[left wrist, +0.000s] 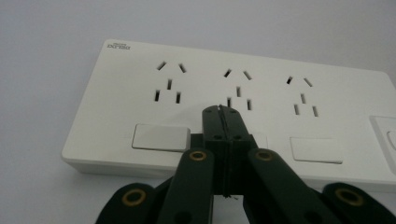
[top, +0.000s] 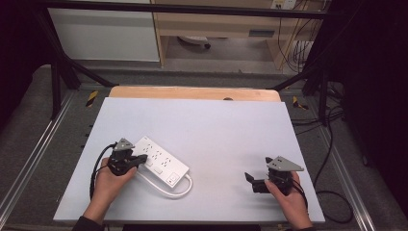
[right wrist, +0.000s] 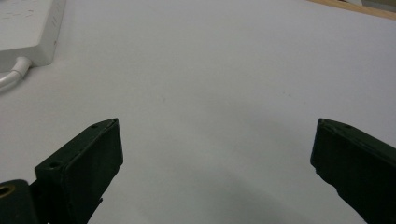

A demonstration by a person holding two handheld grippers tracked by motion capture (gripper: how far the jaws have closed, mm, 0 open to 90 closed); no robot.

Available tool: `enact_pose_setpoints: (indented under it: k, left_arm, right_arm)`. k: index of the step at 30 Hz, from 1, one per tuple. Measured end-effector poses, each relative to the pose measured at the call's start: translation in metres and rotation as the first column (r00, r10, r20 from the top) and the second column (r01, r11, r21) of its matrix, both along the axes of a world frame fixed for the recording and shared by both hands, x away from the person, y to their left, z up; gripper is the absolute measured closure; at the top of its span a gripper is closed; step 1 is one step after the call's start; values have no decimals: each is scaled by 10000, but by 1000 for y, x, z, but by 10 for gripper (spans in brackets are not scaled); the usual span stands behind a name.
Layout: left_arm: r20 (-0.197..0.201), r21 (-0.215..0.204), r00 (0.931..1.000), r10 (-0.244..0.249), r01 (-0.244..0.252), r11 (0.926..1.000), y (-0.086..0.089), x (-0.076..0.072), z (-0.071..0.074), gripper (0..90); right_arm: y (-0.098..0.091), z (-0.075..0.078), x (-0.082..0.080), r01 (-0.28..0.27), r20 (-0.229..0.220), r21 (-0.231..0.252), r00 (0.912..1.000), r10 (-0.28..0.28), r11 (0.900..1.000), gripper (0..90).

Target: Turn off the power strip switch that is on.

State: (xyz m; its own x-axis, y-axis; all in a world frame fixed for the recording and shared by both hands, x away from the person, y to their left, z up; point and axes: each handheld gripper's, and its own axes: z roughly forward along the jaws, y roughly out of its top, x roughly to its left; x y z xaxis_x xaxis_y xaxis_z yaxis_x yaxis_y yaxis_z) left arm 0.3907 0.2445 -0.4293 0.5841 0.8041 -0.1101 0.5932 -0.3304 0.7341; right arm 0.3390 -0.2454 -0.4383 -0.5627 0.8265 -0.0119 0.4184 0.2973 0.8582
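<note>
- The power strip (top: 160, 161) lay on the white table (top: 216, 130), at about eight o'clock from the middle of the table, with its long axis going from ten o'clock to four o'clock.
- Its white cable (top: 169, 190) left the end at four o'clock and curled back along the near side in a loop.
- In the left gripper view I saw three socket groups and flat rocker switches (left wrist: 161, 137) in a row along the near edge.
- My left gripper (top: 138, 159) had its jaws pressed together with nothing between them; the tips rested over the top face of the strip, by the middle switch – whether they really touched it I could not tell.
- My right gripper (top: 249, 179) was at about four o'clock on the table, well apart from the strip, with jaws spread wide and empty, low over the bare surface.
- I judged the strip as a rigid plastic body, light, and smooth – so it probably slides easily on this table when pushed.
- The cable looked flexible, but stiff enough to pull the body around when moved.
- For taking hold, I would close the jaws across the two long side walls near the middle, not on the top face, where a switch could be pressed by mistake.
</note>
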Motion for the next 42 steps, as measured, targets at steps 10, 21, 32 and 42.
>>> enact_pose_setpoints:
  k: [10,21,32,42]
  left_arm:
    - [84,143,10000,0,-1,9999,-1,-1,0,900]
    - [243,165,9997,20,-24,9999,-4,-1,1,900]
    - [560,-105,9984,-45,51,9999,-3,-2,3,900]
    - [1010,-294,9949,20,10,9996,-4,-2,5,826]
  right_arm:
    - [0,0,0,-32,15,-12,10000,32,10000,29]
    - [0,0,0,-40,16,-8,10000,41,10000,29]
    - [0,0,0,-29,0,7,10000,29,10000,29]
    - [0,0,0,-41,21,-12,10000,41,10000,29]
